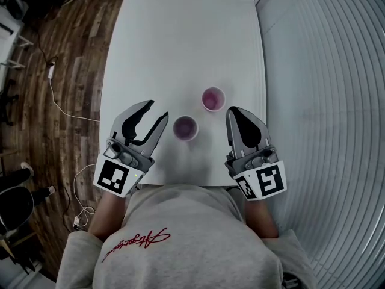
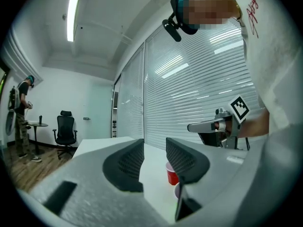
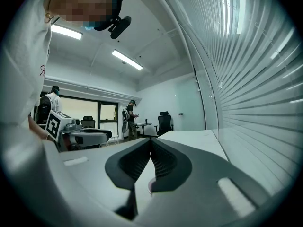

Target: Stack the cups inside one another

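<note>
Two small cups stand upright on the white table (image 1: 180,41). In the head view they look purple inside: one (image 1: 213,99) farther off, one (image 1: 185,128) nearer, apart from each other. My left gripper (image 1: 155,111) hovers just left of the nearer cup, open, with nothing between its jaws. In the left gripper view (image 2: 155,146) a red cup (image 2: 171,174) shows past the right jaw. My right gripper (image 1: 232,114) is shut and empty, just right of the nearer cup. In the right gripper view (image 3: 150,143) a cup rim (image 3: 150,186) peeks below the closed jaws.
The table's left edge drops to a wooden floor (image 1: 60,71) with cables; slatted blinds (image 1: 325,71) run along the right. An office chair (image 2: 65,129) and a standing person (image 2: 21,112) are far across the room. Two more people (image 3: 129,119) stand by a distant table.
</note>
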### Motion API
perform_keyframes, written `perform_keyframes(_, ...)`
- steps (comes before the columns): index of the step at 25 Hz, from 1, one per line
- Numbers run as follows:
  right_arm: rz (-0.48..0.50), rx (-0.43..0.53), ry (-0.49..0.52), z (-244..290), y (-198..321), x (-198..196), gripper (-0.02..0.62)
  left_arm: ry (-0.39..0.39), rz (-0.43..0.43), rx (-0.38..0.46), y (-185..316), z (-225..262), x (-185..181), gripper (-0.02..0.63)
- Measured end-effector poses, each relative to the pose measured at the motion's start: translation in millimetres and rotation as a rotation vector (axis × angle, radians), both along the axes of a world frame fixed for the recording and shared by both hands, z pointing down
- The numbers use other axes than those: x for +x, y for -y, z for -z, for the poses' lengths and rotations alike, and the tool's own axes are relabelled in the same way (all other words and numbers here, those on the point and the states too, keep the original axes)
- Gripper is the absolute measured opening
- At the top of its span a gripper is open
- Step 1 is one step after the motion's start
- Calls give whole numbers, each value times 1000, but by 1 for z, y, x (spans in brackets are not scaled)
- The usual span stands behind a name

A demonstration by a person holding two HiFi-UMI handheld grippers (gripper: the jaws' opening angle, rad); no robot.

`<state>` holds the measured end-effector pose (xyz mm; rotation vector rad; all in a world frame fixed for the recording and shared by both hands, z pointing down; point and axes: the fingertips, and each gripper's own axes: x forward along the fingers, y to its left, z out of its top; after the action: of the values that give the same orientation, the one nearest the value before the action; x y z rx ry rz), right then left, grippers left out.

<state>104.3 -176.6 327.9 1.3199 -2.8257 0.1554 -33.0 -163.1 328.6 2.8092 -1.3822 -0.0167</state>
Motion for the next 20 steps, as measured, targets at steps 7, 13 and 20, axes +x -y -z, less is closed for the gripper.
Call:
perform_keyframes(7, 19, -7, 5, 2, 6, 1, -2, -2, 55, 16, 3, 10, -4, 85)
perform_keyframes(13, 37, -24, 12, -9, 24, 1, -2, 8, 87, 32, 17, 5, -9, 43)
perform_keyframes(20, 41, -37, 10, -23, 36, -3, -2, 14, 105, 26, 27, -7, -16, 25)
